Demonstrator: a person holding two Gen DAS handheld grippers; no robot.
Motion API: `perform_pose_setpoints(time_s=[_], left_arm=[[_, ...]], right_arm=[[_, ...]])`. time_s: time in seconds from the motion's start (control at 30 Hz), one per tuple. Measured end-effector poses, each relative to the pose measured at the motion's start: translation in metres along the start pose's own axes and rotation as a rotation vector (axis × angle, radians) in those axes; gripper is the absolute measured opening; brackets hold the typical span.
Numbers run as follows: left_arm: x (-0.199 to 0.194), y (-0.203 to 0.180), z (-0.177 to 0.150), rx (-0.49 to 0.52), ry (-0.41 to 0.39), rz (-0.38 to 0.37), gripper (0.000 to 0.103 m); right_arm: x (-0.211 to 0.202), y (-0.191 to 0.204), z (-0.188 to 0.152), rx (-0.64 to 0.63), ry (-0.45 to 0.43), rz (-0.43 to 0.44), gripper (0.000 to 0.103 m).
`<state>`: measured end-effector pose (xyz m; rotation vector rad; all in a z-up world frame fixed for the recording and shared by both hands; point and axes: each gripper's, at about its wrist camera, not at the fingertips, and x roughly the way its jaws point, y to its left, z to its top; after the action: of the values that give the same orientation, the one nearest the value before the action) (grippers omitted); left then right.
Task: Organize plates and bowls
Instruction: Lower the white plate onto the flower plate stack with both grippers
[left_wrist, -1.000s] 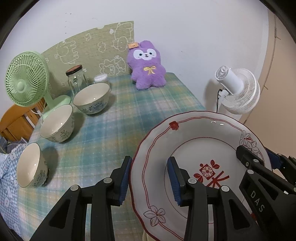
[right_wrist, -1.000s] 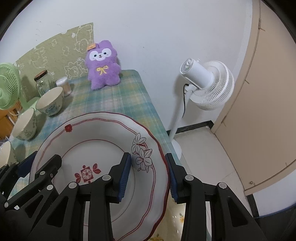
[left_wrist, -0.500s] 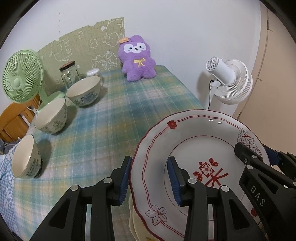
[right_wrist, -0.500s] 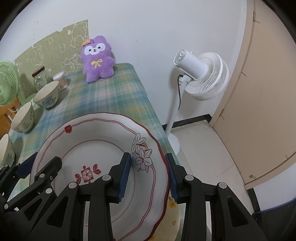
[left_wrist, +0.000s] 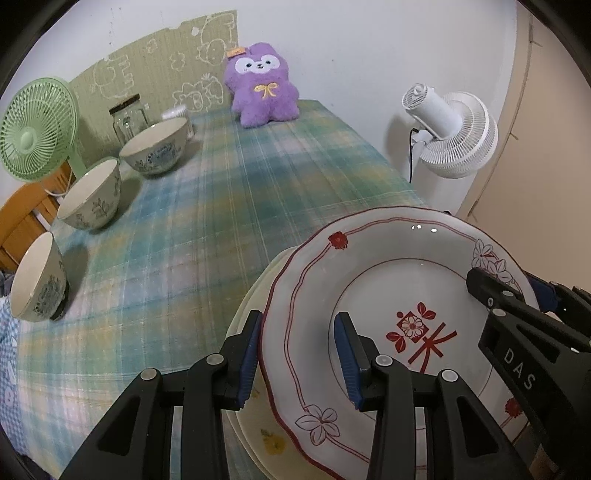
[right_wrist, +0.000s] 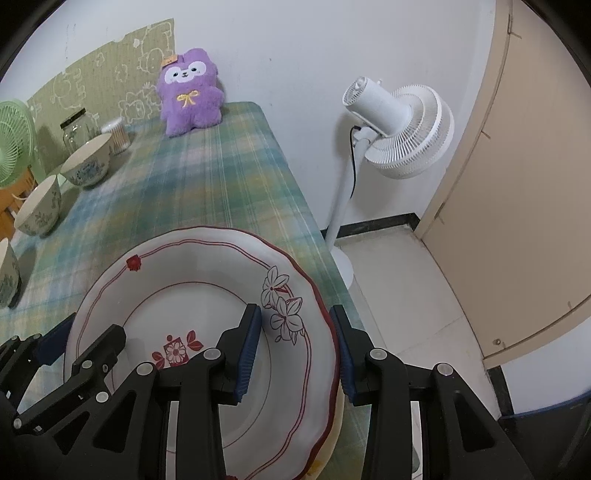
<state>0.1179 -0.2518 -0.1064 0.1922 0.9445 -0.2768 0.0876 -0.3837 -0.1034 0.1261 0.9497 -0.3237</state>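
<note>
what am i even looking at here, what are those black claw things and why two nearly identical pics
The black claws are hand-held grabbing devices: a person holds one in each hand, and each carries a wide-angle camera looking forward along its two blue-padded fingers. That gives two pictures of one moment, one from the left tool and one from the right tool.

Together they hold one white plate with red trim, each clamped on an opposite edge of its rim. It hangs just above a cream plate lying on the checked tablecloth.

Also on the table: three bowls along the left side, a glass jar, a purple plush toy at the far end, and a green fan. A white fan stands on the floor beside the table.
</note>
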Motion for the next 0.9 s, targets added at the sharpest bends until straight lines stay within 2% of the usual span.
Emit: perform_pose_setpoints(time_s=[0.43, 0.6, 0.9], left_arm=[[-0.001, -0.018, -0.011, 0.072, -0.038, 0.075, 0.039], [0.001, -0.020, -0.011, 0.071, -0.045, 0.101, 0.039], [0.004, -0.024, -0.013, 0.100, -0.060, 0.129, 0.045]], right_arm=[[0.006, -0.005, -0.014, 0.020, 0.022, -0.014, 0.043], [0.006, -0.006, -0.016, 0.027, 0.017, -0.016, 0.044], [0.007, -0.002, -0.017, 0.014, 0.009, -0.045, 0.048]])
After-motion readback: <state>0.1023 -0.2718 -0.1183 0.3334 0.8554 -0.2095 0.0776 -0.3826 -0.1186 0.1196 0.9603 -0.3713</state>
